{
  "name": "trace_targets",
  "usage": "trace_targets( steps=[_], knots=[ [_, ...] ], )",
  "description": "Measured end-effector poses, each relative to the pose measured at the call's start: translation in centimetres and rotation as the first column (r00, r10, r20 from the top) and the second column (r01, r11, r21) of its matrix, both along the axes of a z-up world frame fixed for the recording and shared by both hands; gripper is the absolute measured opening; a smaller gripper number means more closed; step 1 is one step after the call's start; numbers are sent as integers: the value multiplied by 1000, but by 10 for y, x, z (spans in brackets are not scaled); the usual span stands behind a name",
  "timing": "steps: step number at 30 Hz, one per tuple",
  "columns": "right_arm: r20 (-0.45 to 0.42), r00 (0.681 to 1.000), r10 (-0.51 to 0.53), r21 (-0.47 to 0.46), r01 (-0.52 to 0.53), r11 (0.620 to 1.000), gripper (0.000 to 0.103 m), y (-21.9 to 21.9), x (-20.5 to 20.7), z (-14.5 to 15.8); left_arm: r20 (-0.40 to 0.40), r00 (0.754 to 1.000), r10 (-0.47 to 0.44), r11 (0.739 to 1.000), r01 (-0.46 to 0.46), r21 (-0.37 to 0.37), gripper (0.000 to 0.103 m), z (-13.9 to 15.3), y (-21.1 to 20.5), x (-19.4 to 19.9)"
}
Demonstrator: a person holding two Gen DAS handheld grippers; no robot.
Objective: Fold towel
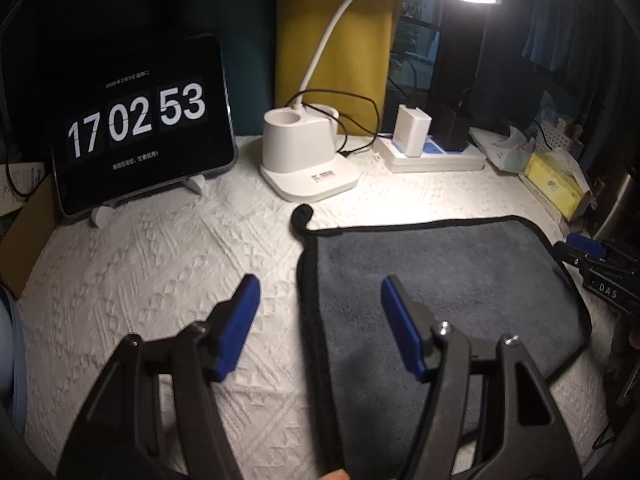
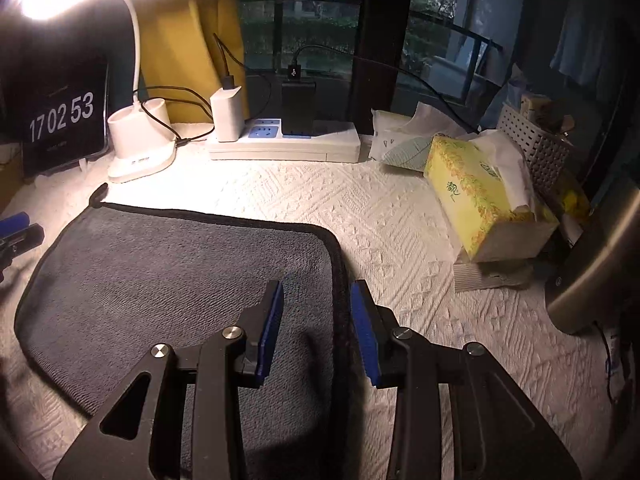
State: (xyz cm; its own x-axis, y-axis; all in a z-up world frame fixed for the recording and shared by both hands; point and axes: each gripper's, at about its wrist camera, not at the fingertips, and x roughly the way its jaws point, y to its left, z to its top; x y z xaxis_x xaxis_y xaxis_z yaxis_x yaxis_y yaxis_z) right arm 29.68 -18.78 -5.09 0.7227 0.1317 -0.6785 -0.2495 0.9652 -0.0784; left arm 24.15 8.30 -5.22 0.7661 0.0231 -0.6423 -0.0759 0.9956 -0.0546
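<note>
A dark grey towel with black trim lies flat on the white textured tablecloth; it also shows in the right wrist view. A black hanging loop sticks out at its far left corner. My left gripper is open and empty, straddling the towel's left edge, one finger over the cloth, one over the towel. My right gripper is open and empty, straddling the towel's right edge. The right gripper's tip shows at the left wrist view's right edge.
A tablet clock stands at the back left. A white desk lamp base and a power strip with chargers sit behind the towel. A yellow tissue box and a white basket lie to the right.
</note>
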Motion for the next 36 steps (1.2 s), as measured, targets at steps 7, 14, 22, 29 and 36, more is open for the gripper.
trace_targets(
  steps=[7, 14, 22, 29, 36],
  knots=[
    [12, 1000, 3, 17, -4, 1000, 37, -2, -18, 5, 21, 1000, -7, 1000, 7, -14, 64, 7, -5, -18],
    [24, 1000, -4, 34, 3, 999, 37, -7, -34, 9, 30, 999, -19, 999, 20, -25, 64, 9, -11, -32],
    [34, 999, -5, 53, 3, 999, 37, -11, -53, 13, 35, 999, -29, 997, 31, -67, 65, 12, -16, -48],
    [35, 999, -12, 74, 10, 997, 37, -15, -70, 12, 33, 999, -27, 995, 30, -99, 65, 10, -19, -63],
    [36, 999, -13, 79, 10, 997, 37, -18, -86, 12, 63, 998, -23, 995, 29, -100, 65, 15, -24, -81]
  ],
)
